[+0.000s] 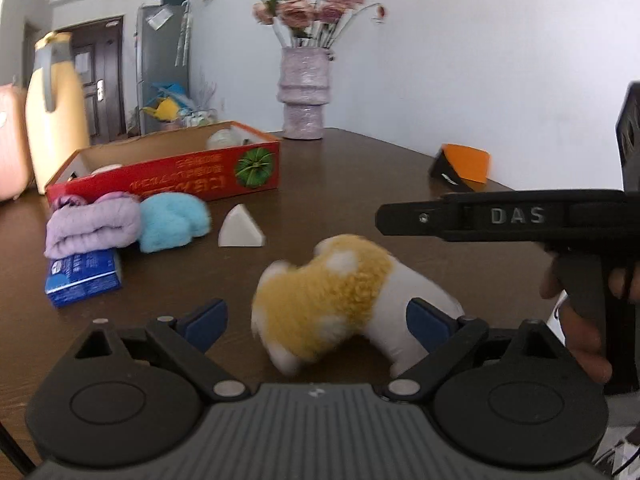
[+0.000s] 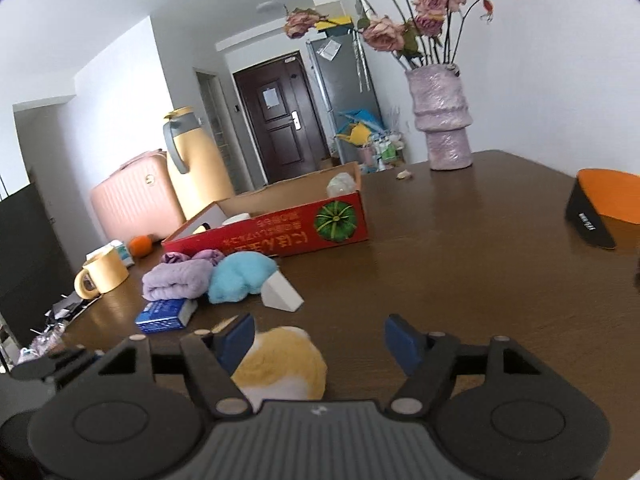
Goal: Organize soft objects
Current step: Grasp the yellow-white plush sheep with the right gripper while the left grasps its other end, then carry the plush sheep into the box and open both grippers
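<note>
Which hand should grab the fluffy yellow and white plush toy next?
Left, probably. The left gripper already has the fluffy yellow and white plush toy lying between its open blue pads on the dark wooden table. The right gripper is open too, with the toy off toward one pad.

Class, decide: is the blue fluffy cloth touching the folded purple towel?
Touching. In the left wrist view the blue fluffy cloth presses against the side of the folded purple towel, with no table visible between them.

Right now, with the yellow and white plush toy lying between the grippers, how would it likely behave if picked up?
The plush toy looks fluffy and stuffed, so it would probably squash under the pads and feel light. Its limbs may flop. Lying flat on the table, it seems unlikely to roll.
</note>
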`<state>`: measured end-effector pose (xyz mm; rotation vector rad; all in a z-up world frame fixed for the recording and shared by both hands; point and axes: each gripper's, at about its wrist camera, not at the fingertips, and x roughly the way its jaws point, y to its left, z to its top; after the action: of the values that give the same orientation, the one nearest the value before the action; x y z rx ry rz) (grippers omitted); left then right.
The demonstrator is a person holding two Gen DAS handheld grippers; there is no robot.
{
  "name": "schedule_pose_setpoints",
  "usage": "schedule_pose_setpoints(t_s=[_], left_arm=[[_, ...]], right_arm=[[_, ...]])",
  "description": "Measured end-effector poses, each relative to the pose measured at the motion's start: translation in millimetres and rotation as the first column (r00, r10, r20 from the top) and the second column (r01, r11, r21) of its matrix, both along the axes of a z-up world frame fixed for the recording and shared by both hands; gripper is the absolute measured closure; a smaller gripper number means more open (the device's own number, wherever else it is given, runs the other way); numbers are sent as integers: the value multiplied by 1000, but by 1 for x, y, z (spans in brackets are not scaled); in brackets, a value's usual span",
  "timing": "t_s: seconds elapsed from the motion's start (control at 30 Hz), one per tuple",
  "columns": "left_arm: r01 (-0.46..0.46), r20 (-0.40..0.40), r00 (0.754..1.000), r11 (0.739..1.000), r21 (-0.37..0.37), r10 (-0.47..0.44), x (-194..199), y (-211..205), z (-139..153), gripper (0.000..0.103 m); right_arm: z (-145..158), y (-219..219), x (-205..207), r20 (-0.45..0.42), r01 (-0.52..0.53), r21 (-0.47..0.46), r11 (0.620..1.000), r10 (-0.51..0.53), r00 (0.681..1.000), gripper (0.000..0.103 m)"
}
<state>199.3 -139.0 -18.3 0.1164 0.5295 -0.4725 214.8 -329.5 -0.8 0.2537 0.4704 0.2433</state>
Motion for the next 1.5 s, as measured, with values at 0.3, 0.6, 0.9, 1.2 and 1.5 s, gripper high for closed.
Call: schedule_pose_setpoints(t_s=[0.3, 0.6, 0.9, 1.2, 1.5], left_arm=[[-158, -31, 987, 987, -31, 157, 3, 29, -2, 14], [-147, -80, 987, 983, -114, 138, 1, 28, -1, 28], [-123, -119, 987, 978, -170, 103, 19, 30, -11, 55], [-119, -128, 987, 971, -208, 94, 39, 40, -1, 62], [-85, -52, 996, 954, -288, 73, 141, 68, 66, 62]], right_arm=[[-19, -3, -41, 17, -93, -78, 993, 95, 995, 28], [-30, 6, -43, 11, -139, -101, 985, 141, 990, 28], [-44, 11, -31, -28, -181, -59, 982, 179, 983, 45], [-29, 13, -24, -18, -211, -46, 976, 211, 977, 49], [29, 32, 43, 98, -225, -81, 971, 233, 968, 51]])
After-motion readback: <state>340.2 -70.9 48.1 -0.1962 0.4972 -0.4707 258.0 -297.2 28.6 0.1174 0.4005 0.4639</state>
